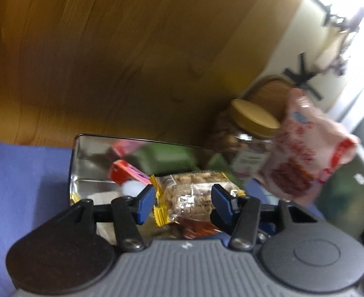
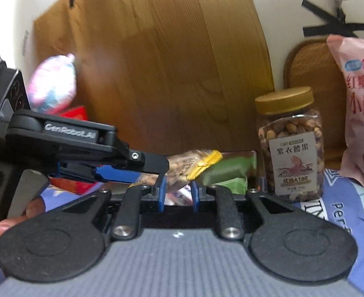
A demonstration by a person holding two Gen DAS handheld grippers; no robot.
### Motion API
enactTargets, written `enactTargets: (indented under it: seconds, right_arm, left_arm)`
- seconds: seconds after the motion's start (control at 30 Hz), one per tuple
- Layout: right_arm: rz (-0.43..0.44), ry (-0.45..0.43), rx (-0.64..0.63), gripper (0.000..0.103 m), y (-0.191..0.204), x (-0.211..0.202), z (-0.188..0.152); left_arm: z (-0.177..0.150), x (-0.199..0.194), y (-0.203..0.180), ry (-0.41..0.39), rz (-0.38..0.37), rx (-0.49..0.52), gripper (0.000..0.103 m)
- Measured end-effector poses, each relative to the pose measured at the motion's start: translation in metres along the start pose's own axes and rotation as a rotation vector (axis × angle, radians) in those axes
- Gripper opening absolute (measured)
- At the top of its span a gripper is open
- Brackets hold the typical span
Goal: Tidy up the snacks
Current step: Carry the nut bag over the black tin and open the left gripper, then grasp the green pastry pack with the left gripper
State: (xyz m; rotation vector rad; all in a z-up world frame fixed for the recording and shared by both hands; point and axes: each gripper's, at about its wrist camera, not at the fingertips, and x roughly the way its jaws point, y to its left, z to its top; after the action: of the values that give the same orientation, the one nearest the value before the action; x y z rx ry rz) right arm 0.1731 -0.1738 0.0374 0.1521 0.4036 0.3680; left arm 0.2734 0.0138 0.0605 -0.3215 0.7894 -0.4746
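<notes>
Above the open metal tin (image 1: 83, 163), the left gripper (image 1: 183, 201) has its jaws partly closed around a light, crinkly snack bar (image 1: 194, 193); a mid-body hold suits it. The right gripper (image 2: 177, 193) looks nearly closed, its load unclear.

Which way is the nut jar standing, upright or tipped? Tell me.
Upright. In the right wrist view the nut jar stands on its base on the blue cloth, gold lid on top, label reading level.

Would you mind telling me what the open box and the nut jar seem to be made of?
The open box looks like polished metal, likely tin: its inner walls mirror the snacks inside. The nut jar seems clear plastic or glass, since the nuts show through; its gold lid has a dull metallic sheen, material uncertain.
</notes>
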Motion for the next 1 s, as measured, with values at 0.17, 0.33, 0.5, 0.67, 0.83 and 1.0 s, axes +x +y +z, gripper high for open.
enactTargets:
  seconds: [0.17,0.33,0.5,0.67,0.83,1.0]
  right_arm:
    - [-0.053,0.02,-0.026,0.051,0.003,0.012,-0.006]
    - [-0.003,0.015,0.041,0.051,0.002,-0.035,-0.015]
    - [0.156,0.129,0.13,0.051,0.015,-0.09,-0.048]
    - [0.245,0.27,0.215,0.051,0.038,-0.123,-0.096]
    - [0.219,0.301,0.124,0.051,0.074,-0.136,-0.122]
    - [0.182,0.308,0.006,0.052,0.093,-0.121,-0.123]
  left_arm:
    - [0.003,-0.013,-0.003,-0.075,0.038,0.027,0.063]
    - [-0.019,-0.065,0.004,-0.111,0.015,0.053,0.072]
    - [-0.077,-0.1,0.021,-0.001,-0.021,0.052,0.072]
    - [-0.131,-0.116,0.043,0.126,-0.091,-0.038,0.072]
    - [-0.154,-0.126,0.048,0.135,-0.116,-0.078,0.072]
    - [-0.169,-0.13,0.04,0.148,-0.125,-0.07,0.068]
